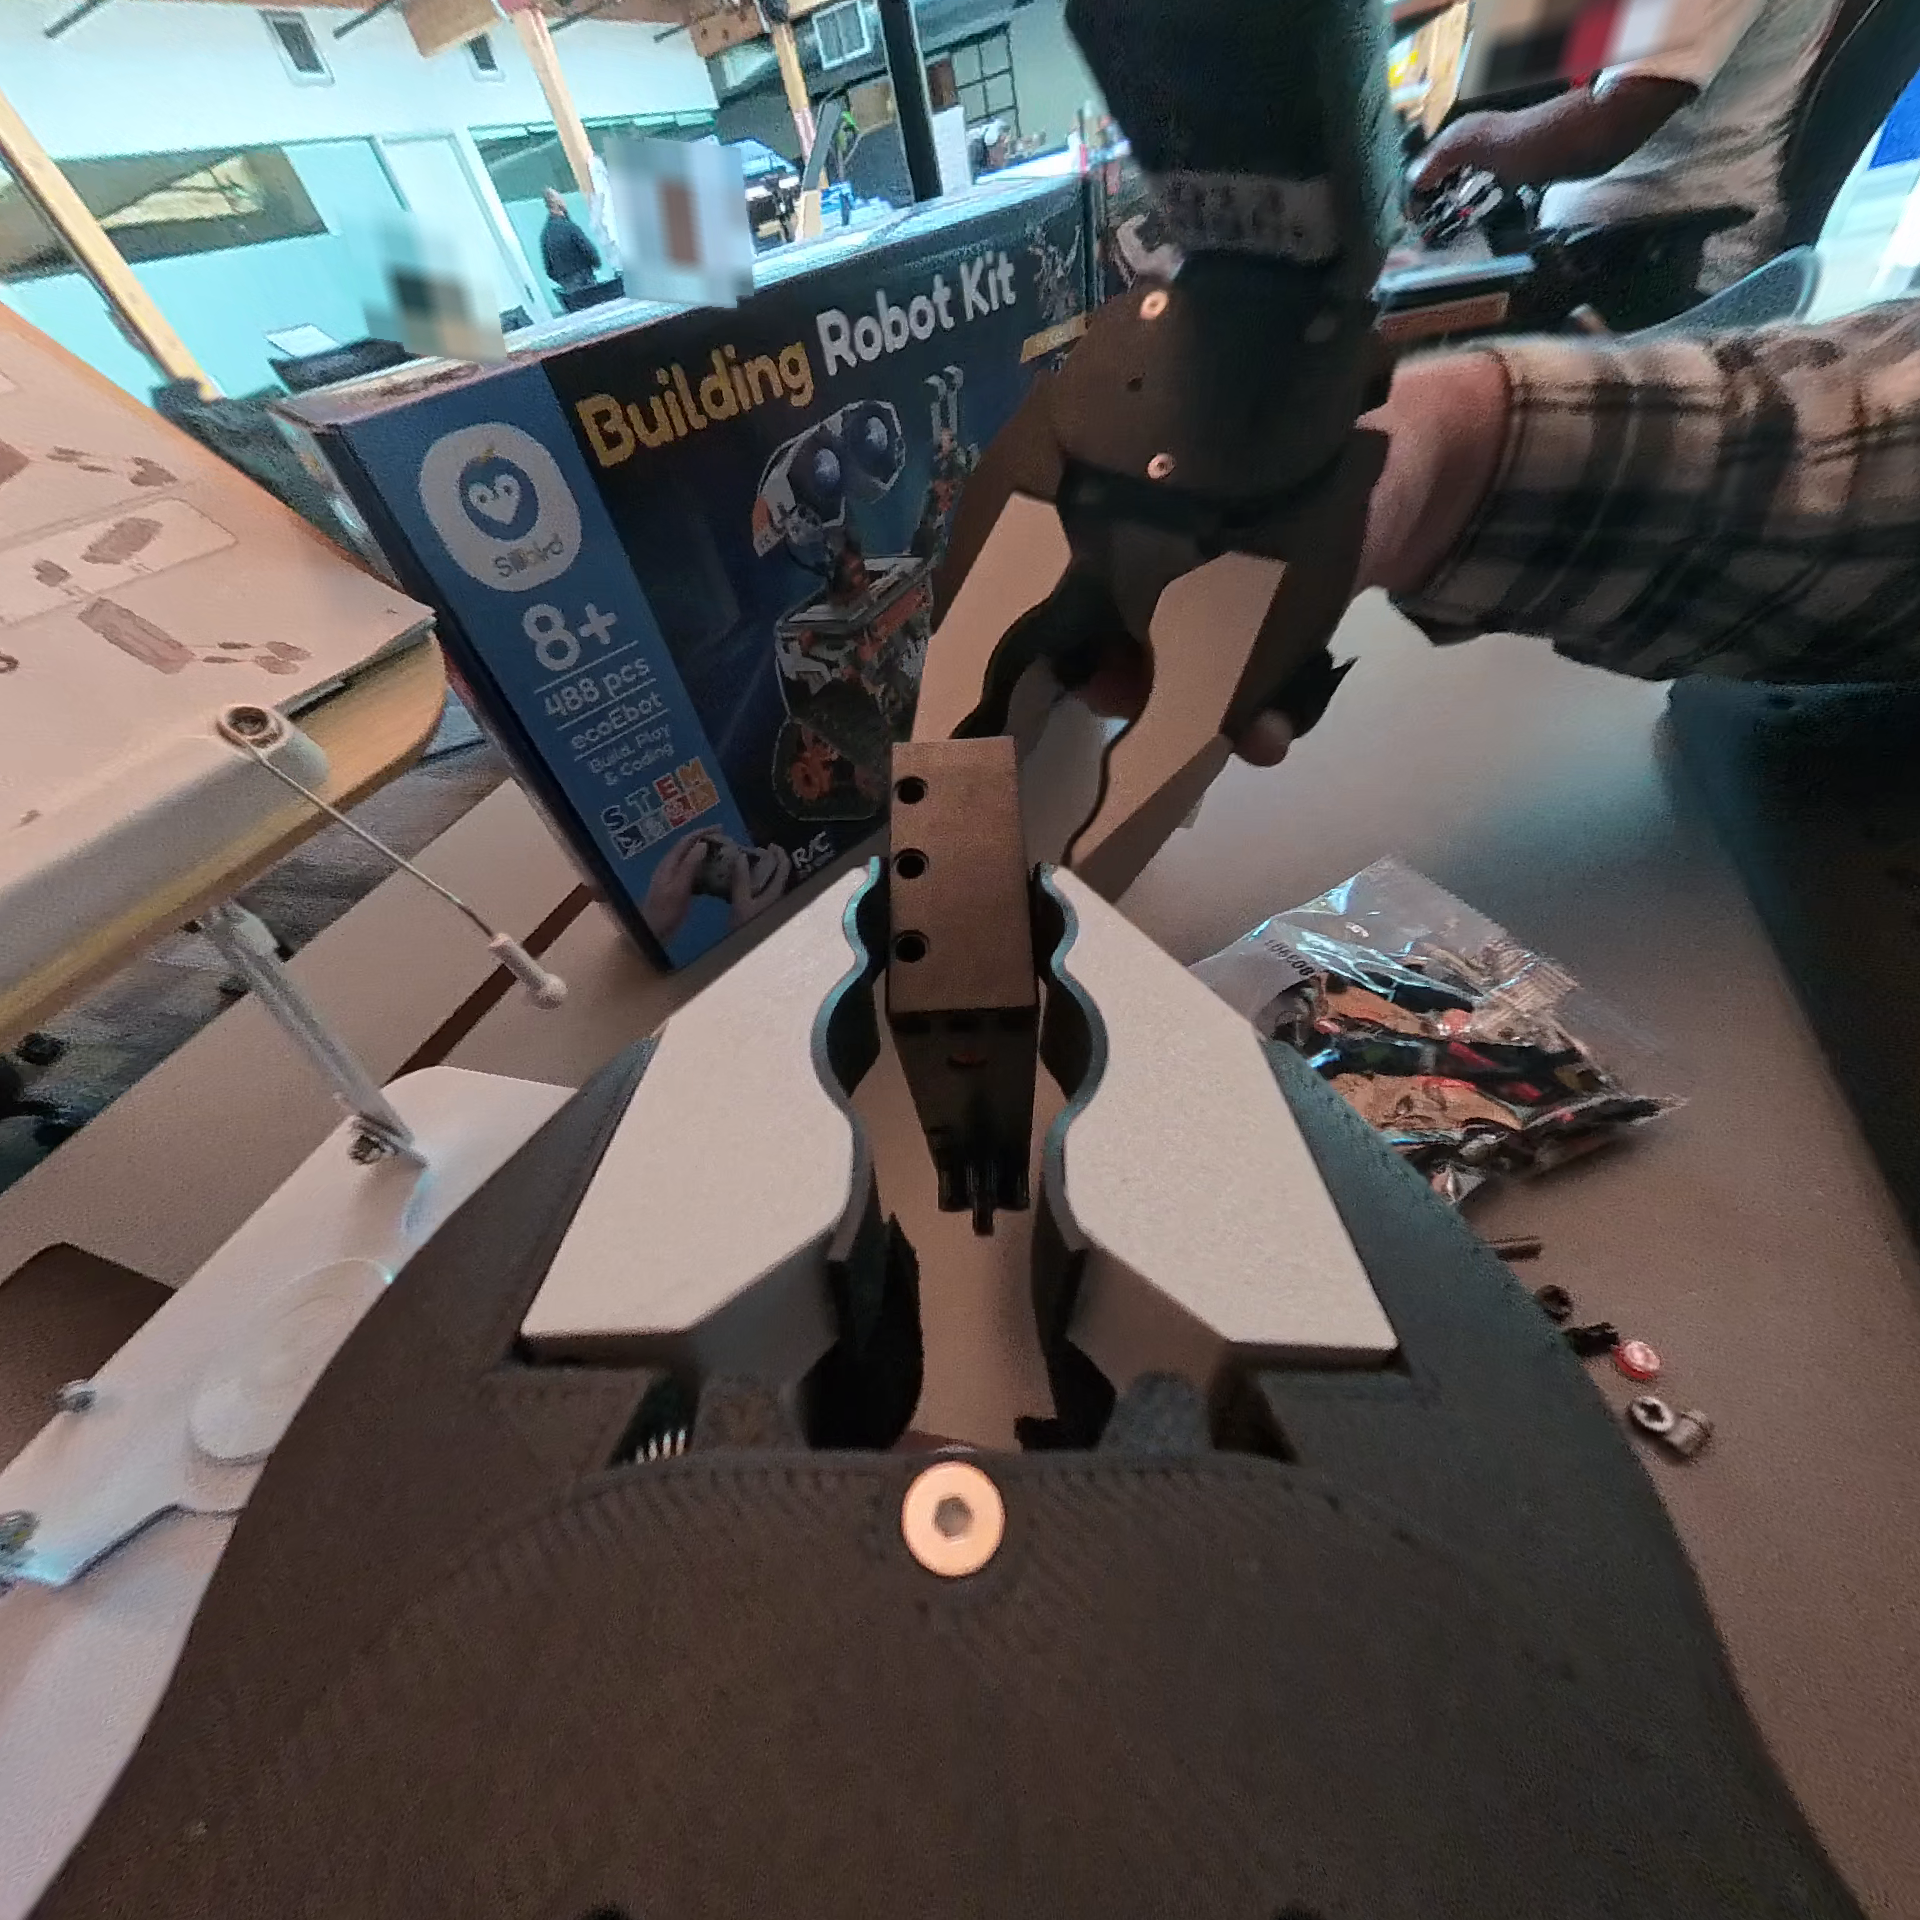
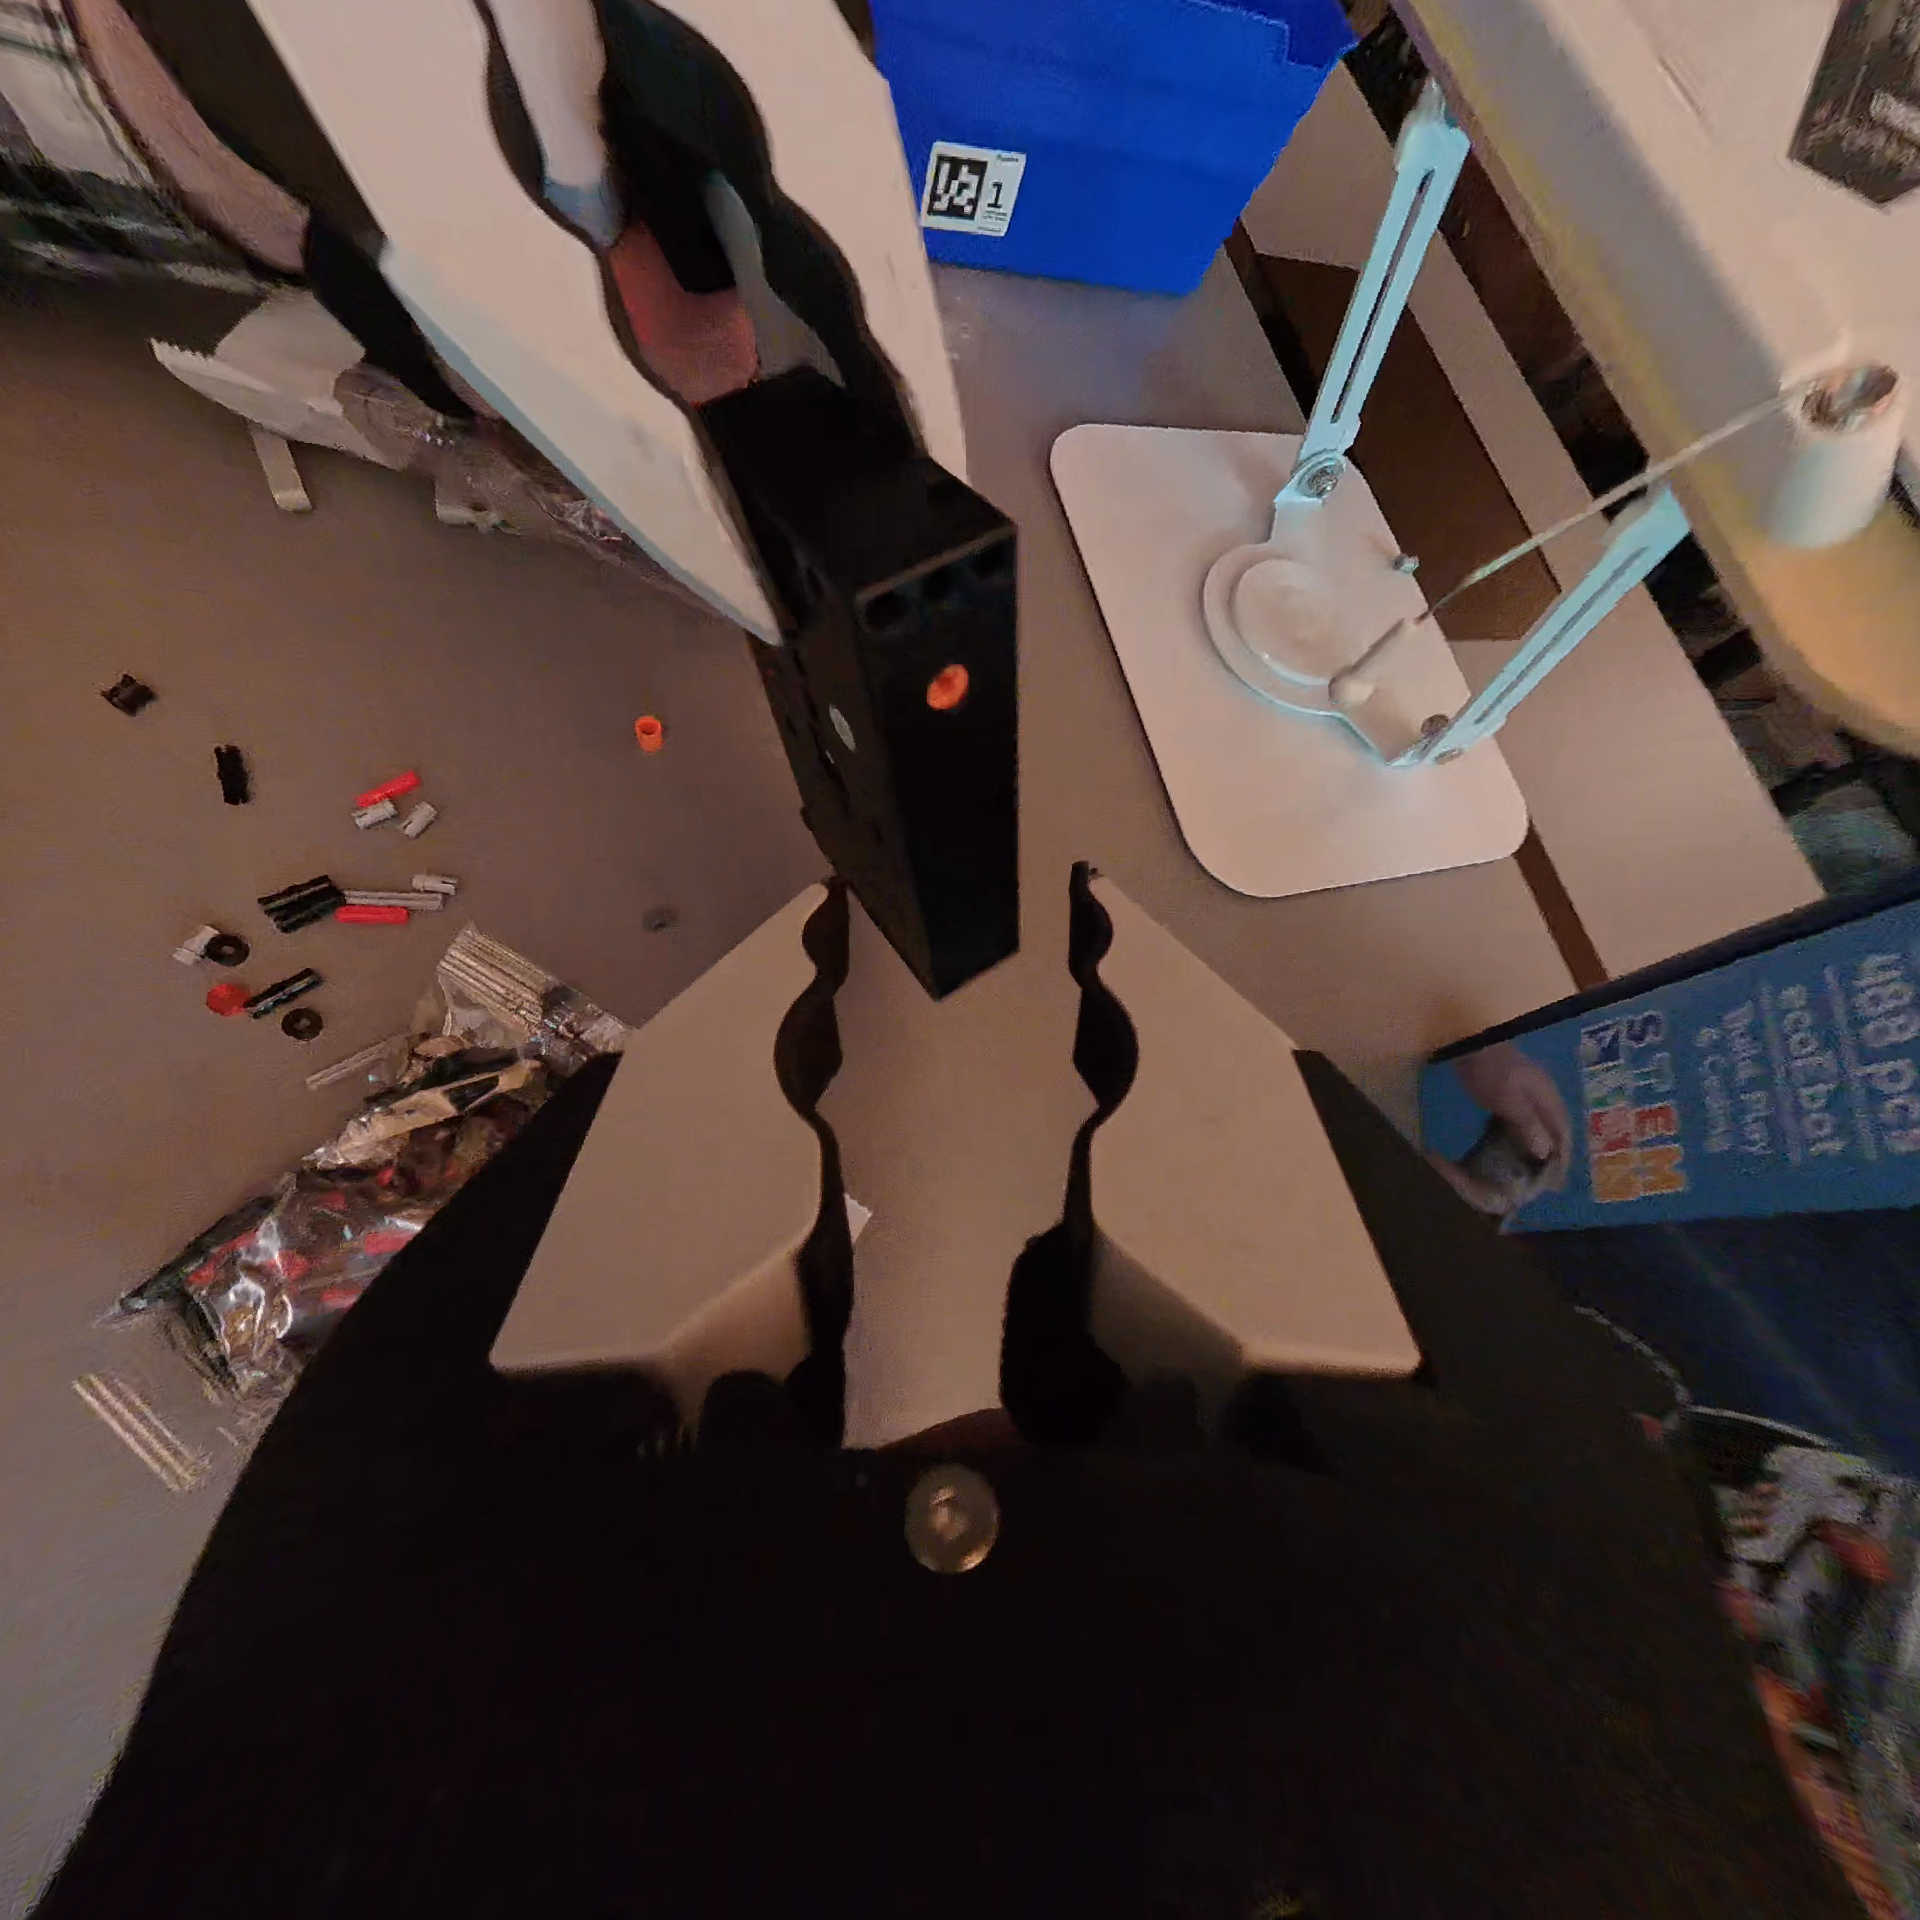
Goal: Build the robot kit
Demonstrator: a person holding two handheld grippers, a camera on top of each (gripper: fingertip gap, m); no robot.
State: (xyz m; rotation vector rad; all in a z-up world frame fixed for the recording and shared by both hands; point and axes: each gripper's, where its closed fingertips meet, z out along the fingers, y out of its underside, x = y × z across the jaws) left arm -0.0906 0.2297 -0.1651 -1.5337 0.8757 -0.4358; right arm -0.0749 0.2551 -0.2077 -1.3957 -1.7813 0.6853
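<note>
Left gripper (image 1: 954,894) jaws clamped on a black block with holes (image 1: 961,883) held above the table (image 1: 1558,831), boxed toy kit (image 1: 665,623) behind, right gripper (image 2: 951,883) jaws apart, empty, tips near the block's end, plastic bag of parts (image 1: 1444,1049) rightward.

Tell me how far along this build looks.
Early. Done: an orange peg sits in the black block. In hand: the left gripper clamps that block, while the right gripper is open beside it. Left: loose pieces on the table and an unsorted parts bag.
</note>
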